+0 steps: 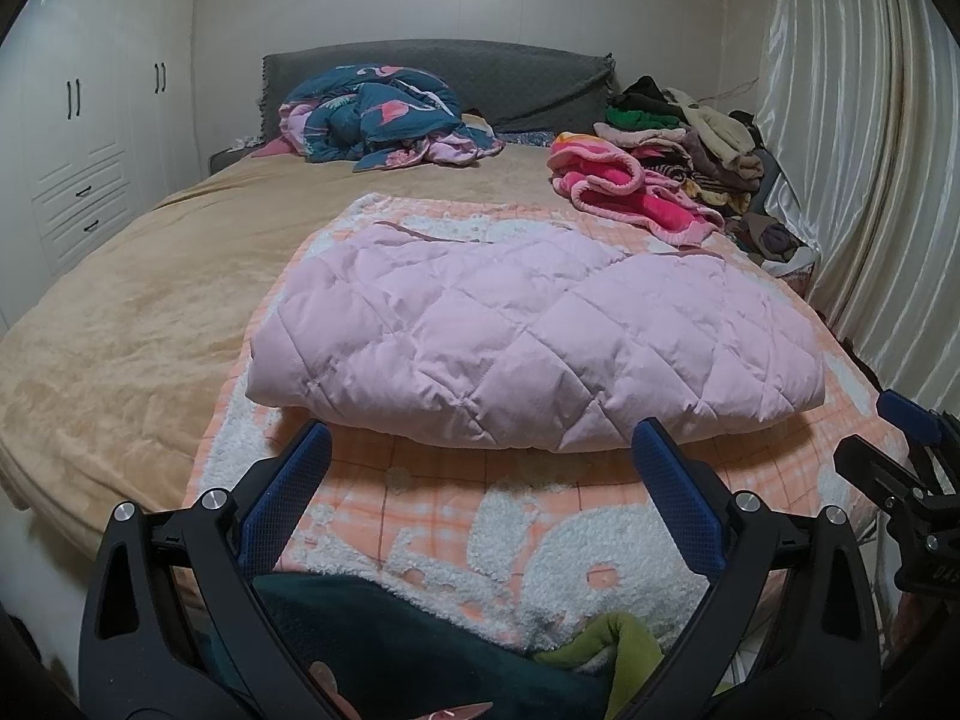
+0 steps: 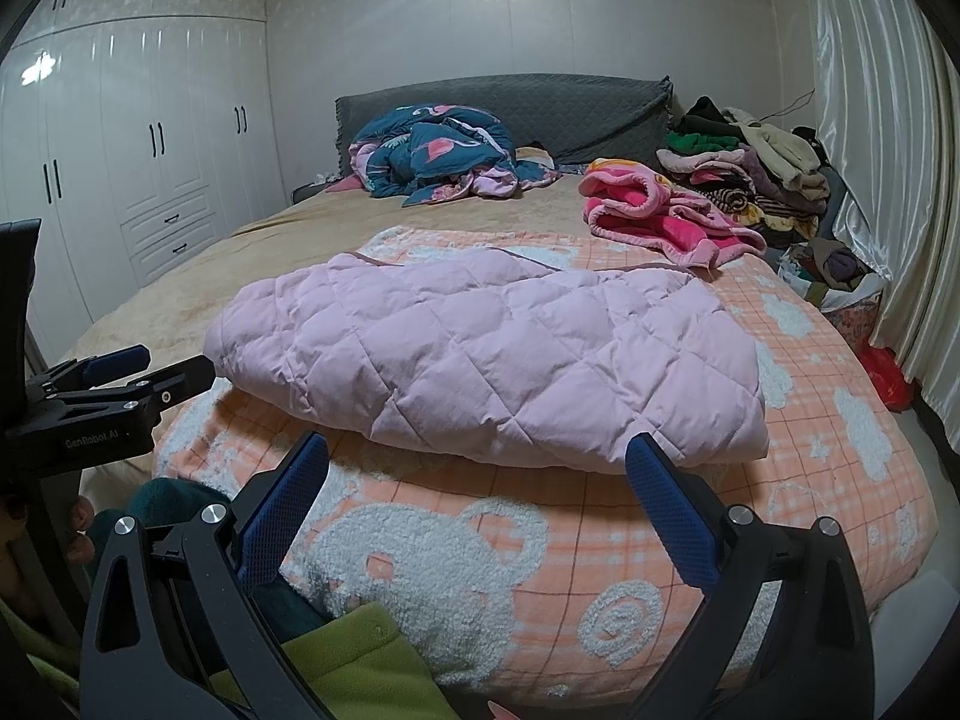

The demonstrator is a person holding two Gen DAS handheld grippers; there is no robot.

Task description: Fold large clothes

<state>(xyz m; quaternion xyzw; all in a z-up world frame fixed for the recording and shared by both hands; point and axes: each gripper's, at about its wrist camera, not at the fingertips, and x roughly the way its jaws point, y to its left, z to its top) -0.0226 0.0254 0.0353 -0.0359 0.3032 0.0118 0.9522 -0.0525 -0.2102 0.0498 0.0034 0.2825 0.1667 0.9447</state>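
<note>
A pale pink quilted coat (image 1: 528, 330) (image 2: 492, 354) lies folded into a thick rectangle on an orange-and-white bear-pattern blanket (image 1: 480, 516) (image 2: 540, 540) at the near end of the bed. My left gripper (image 1: 480, 438) stands open just short of the coat's near edge, nothing between its blue pads. My right gripper (image 2: 477, 447) is also open, level with the coat's near edge and holding nothing. In the left wrist view the right gripper (image 1: 900, 438) shows at the far right edge. The left gripper (image 2: 150, 366) pokes in from the left of the right wrist view.
A crumpled blue flamingo-print quilt (image 1: 384, 114) lies by the grey headboard (image 1: 492, 72). A pink fleece garment (image 1: 630, 186) and a stack of clothes (image 1: 708, 150) sit at the right. White wardrobes (image 2: 120, 180) line the left wall, curtains (image 1: 852, 180) the right. Dark green and lime fabric (image 2: 360, 660) lies below the grippers.
</note>
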